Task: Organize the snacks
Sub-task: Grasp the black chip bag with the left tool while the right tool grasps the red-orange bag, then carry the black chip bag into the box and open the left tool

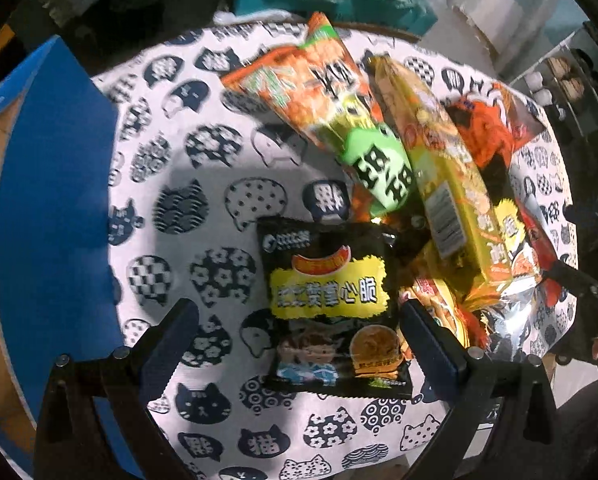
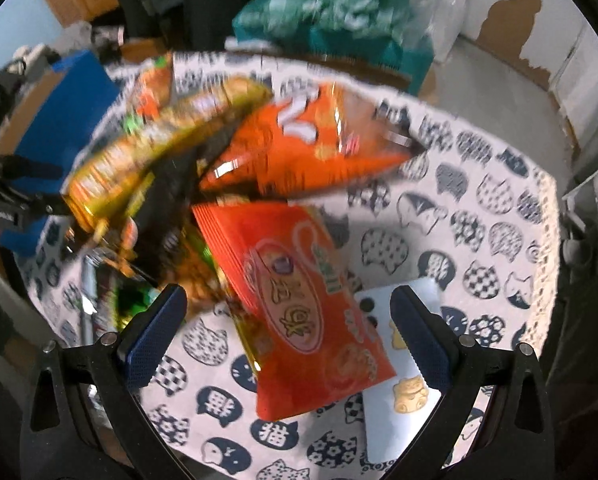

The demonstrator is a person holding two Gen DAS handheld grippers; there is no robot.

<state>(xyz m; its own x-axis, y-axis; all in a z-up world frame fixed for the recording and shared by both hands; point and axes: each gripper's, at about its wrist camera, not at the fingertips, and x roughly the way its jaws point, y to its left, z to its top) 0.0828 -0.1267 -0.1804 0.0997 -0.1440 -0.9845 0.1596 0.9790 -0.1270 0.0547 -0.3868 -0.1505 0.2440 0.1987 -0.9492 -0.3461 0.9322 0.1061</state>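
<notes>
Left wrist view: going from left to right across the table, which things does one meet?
Blue box → bare cat-print cloth → black snack bag → yellow snack box → orange bag.

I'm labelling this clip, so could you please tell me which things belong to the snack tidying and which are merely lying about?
Job: black snack packet, yellow-green box, orange bag, red-orange packet.
Lying about: phone, teal bag, cat-print cloth.

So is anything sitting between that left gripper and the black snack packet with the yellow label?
Nothing visible does. The left gripper is open, its fingers either side of the black snack packet, which lies flat on the cat-print cloth. The heap of other snacks lies beyond and to the right, touching its far corner.
</notes>
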